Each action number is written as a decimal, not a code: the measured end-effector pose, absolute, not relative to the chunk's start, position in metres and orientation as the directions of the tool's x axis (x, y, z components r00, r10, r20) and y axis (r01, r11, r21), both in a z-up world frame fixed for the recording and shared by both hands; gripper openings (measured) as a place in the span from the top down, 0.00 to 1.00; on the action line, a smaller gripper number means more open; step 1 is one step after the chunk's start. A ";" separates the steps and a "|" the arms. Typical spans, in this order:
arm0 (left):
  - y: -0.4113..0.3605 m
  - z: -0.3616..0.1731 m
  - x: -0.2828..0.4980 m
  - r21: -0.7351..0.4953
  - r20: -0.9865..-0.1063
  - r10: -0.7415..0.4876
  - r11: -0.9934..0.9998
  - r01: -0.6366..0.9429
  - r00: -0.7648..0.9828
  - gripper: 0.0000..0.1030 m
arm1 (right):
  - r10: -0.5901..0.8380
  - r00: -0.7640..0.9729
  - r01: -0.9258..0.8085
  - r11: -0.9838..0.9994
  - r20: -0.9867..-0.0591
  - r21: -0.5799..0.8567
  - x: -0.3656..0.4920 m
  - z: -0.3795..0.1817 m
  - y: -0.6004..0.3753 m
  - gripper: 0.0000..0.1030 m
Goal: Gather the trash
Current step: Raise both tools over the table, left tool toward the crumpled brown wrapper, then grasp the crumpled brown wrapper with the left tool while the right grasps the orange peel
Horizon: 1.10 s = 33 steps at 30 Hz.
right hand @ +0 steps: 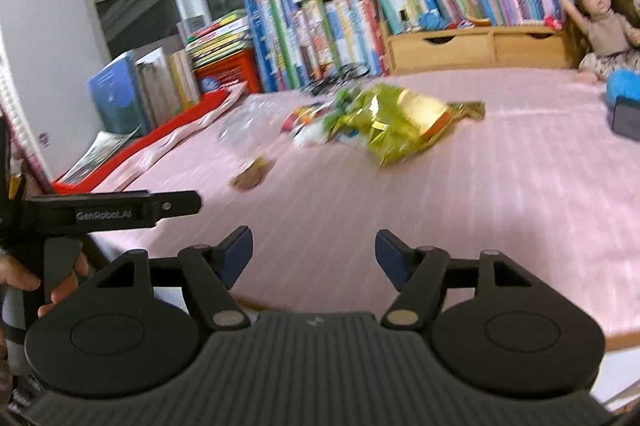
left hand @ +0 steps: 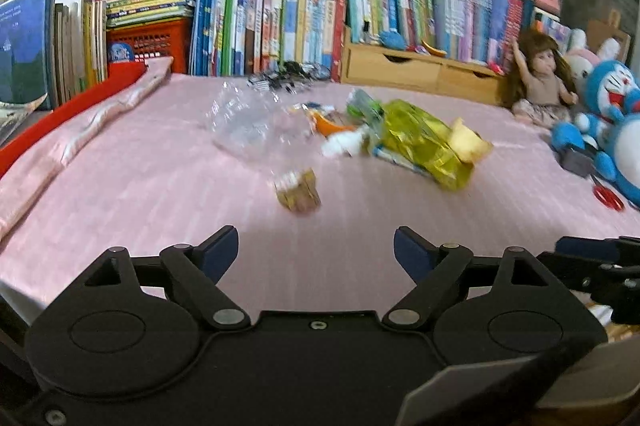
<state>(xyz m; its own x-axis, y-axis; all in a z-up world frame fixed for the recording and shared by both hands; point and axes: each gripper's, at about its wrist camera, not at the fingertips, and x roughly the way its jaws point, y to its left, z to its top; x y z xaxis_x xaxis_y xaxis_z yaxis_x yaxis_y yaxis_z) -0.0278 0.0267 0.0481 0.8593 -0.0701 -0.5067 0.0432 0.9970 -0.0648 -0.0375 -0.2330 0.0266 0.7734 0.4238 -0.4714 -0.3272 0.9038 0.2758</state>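
Both grippers, left gripper and right gripper, hung spread and empty above the pink bedcover, likely lining up for the trash: yellow-green snack bag, crumpled clear plastic, small brown wrapper lay ahead.
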 end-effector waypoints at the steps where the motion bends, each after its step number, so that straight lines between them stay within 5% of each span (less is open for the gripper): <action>1: 0.028 0.048 -0.019 -0.068 -0.502 -0.065 0.997 0.036 0.862 0.18 | 0.412 0.779 -0.319 0.909 -0.473 0.268 -0.031 0.027 -0.233 0.23; 18: 0.028 0.009 0.068 -0.097 -0.540 0.017 0.992 -0.082 0.842 0.19 | 0.244 0.842 -0.222 0.970 -0.481 0.102 0.081 0.020 -0.210 0.23; 24: 0.032 0.001 0.080 -0.146 -0.546 0.002 0.985 -0.097 0.838 0.27 | 0.134 0.890 -0.054 0.980 -0.435 0.192 0.106 0.022 -0.234 0.24; 29: 0.029 -0.004 0.084 -0.119 -0.545 0.017 0.988 -0.098 0.838 0.65 | 0.193 0.860 -0.052 0.954 -0.472 0.296 0.133 0.013 -0.246 0.18; 33: 0.031 -0.003 0.082 -0.156 -0.536 -0.005 0.983 -0.093 0.844 0.75 | 0.225 0.825 -0.045 0.941 -0.519 0.336 0.156 0.003 -0.245 0.17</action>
